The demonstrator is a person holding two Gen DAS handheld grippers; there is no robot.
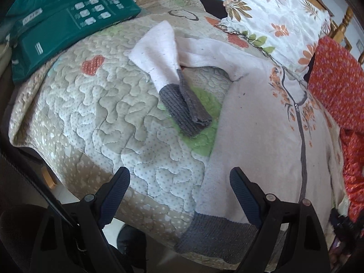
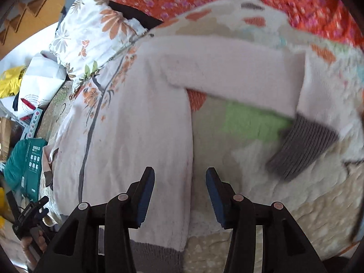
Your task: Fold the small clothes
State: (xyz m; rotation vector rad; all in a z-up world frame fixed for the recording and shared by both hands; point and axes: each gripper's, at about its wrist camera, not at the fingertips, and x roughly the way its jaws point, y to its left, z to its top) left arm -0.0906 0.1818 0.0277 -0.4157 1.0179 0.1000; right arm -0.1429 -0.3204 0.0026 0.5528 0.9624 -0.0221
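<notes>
A pale pink sweater (image 1: pixel 261 125) with a printed tree, orange blossoms and a grey ribbed hem (image 1: pixel 211 234) lies flat on the quilt (image 1: pixel 91 104). In the left wrist view its sleeve (image 1: pixel 157 52) is bent back on itself, with the grey cuff (image 1: pixel 188 111) resting on a green patch. My left gripper (image 1: pixel 179 182) hangs open above the sweater's side edge near the hem, holding nothing. In the right wrist view the other sleeve (image 2: pixel 227 72) stretches out sideways and bends down to its grey cuff (image 2: pixel 302 145). My right gripper (image 2: pixel 179 182) is open over the body's (image 2: pixel 136 125) side edge, with nothing between its pads.
A green plastic package (image 1: pixel 68 22) lies at the quilt's far left. A floral pillow (image 1: pixel 273 11) and an orange flowered cloth (image 1: pixel 336 86) border the sweater at the back and right. The quilt drops off at its left edge (image 1: pixel 20 132). Bags and boxes (image 2: pixel 29 84) are piled beyond the bed.
</notes>
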